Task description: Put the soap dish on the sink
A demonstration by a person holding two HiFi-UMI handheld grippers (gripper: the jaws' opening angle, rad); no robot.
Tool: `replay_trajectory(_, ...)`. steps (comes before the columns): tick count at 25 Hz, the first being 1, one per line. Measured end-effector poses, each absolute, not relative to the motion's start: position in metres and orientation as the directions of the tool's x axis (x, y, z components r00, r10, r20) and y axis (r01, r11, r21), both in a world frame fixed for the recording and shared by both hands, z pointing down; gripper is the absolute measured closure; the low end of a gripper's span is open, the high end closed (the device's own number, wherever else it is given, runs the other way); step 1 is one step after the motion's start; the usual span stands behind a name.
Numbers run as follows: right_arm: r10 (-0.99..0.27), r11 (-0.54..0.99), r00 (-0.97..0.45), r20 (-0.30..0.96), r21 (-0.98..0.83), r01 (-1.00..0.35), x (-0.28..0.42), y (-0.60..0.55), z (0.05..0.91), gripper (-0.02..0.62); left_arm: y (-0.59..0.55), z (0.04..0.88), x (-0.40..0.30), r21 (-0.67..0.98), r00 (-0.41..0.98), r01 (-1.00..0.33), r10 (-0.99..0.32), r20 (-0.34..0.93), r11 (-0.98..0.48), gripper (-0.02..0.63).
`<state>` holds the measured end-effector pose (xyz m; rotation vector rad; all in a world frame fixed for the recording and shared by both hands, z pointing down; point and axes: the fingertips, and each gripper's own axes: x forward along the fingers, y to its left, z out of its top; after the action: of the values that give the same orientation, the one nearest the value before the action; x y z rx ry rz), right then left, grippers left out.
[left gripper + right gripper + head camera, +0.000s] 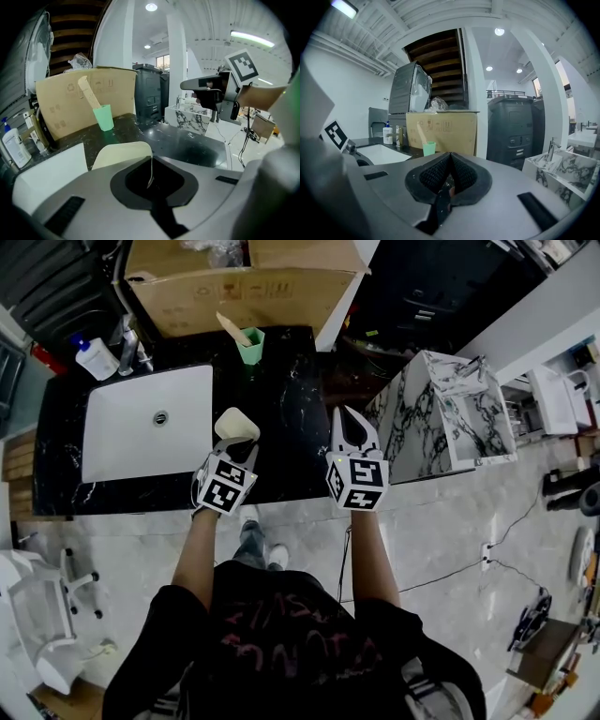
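Observation:
A cream soap dish (236, 424) (123, 154) is held above the black marble counter (281, 418), just right of the white sink basin (148, 420). My left gripper (236, 439) (150, 180) is shut on the dish's edge. My right gripper (351, 427) (449, 180) hovers over the counter's right end, shut with nothing between its jaws.
A green cup (250, 344) (103, 117) with a wooden stick stands at the counter's back. A soap bottle (96, 358) and a tap (129, 351) are behind the basin. A cardboard box (246, 282) lies beyond, and a marble-patterned box (450, 413) stands to the right.

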<state>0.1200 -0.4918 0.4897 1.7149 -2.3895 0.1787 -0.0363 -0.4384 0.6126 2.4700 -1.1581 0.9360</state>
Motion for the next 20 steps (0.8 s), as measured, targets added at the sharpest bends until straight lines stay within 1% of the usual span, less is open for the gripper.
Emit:
replay_trajectory(9, -0.924, 0.306, -0.294, 0.246, 0.011, -0.952, 0.126, -0.49, 0.497, 0.581, -0.435, 0.631, -0.03, -0.067, 0.463, -0.727, -0.561, 0.686, -0.683, 0.581)
replay_trajectory(14, -0.924, 0.301, -0.289, 0.249, 0.011, -0.954, 0.128, -0.488, 0.499, 0.581, -0.434, 0.629, -0.028, -0.064, 0.47, -0.725, -0.561, 0.681, -0.685, 0.516)
replay_trajectory(20, -0.922, 0.315, -0.303, 0.24, 0.011, -0.949, 0.121, -0.483, 0.495, 0.581, -0.433, 0.611, -0.038, -0.067, 0.471, -0.758, -0.615, 0.633, -0.649, 0.507)
